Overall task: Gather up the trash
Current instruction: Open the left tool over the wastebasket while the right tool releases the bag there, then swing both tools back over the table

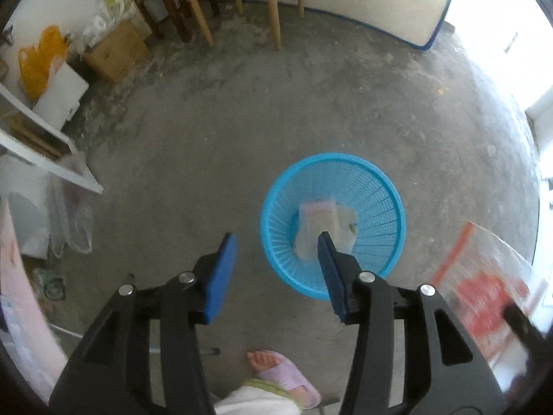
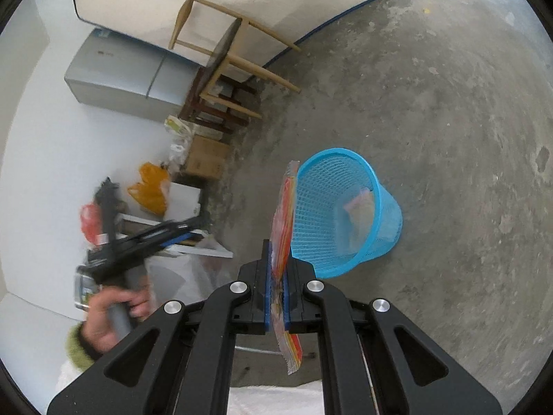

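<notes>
Right gripper point(image 2: 276, 287) clamps wrapper point(image 2: 285, 228); left gripper point(image 1: 276, 259) gapes empty.

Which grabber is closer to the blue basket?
Hard to tell. The open left gripper hovers above the blue basket; the right gripper, clamping a red wrapper, sits beside it.

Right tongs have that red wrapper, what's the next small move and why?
Probably carry the right tongs forward over the blue basket, then open. They are shut on the red wrapper, which hangs just beside the rim, not above the opening. The left tongs are open, holding nothing.
</notes>
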The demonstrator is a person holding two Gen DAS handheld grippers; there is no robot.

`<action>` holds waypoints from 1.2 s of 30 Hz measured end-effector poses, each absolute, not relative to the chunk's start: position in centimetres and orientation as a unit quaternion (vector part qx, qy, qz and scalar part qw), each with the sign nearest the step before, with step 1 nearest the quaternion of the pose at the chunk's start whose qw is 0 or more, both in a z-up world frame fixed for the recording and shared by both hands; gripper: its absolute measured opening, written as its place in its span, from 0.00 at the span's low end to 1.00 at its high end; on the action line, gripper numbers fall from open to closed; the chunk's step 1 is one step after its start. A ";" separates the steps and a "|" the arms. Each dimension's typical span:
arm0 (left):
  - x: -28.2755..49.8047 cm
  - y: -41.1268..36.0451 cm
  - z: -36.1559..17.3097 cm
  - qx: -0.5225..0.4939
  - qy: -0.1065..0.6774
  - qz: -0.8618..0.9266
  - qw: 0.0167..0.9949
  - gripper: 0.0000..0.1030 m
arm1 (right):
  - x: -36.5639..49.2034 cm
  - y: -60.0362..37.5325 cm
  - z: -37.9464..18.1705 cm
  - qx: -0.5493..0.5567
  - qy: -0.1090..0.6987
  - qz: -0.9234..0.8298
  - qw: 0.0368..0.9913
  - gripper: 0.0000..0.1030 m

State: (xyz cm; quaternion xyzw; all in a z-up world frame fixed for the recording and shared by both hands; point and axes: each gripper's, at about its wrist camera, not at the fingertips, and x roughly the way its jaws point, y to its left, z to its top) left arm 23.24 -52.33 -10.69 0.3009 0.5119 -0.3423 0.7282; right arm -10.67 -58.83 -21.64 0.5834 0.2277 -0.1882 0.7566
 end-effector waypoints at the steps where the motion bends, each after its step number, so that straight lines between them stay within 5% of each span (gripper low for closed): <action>1: 23.5 -51.9 -9.6 0.303 0.503 -0.349 0.730 0.46 | -9.9 -59.0 -22.0 0.577 0.235 -0.190 0.759 0.05; 6: 21.9 -44.5 -0.5 0.293 0.441 -0.395 0.751 0.65 | -6.1 -59.9 -24.4 0.564 0.269 -0.185 0.759 0.05; 16: 17.8 -23.0 8.8 0.188 0.445 -0.337 0.808 0.71 | 8.3 -60.1 -30.0 0.471 0.376 -0.204 0.771 0.09; 20: 16.0 -15.2 9.2 0.119 0.451 -0.298 0.833 0.72 | 14.1 -59.2 -35.4 0.423 0.473 -0.220 0.741 0.31; 22: 15.3 -12.2 9.0 0.086 0.448 -0.283 0.844 0.72 | 14.6 -59.1 -37.2 0.433 0.498 -0.226 0.717 0.31; 25: 13.9 -8.1 8.8 0.080 0.425 -0.240 0.869 0.72 | 12.5 -59.4 -36.0 0.461 0.459 -0.224 0.725 0.43; 36: 12.7 -0.4 7.7 0.007 0.398 -0.209 0.893 0.73 | 4.1 -58.5 -24.3 0.423 0.386 -0.227 0.788 0.52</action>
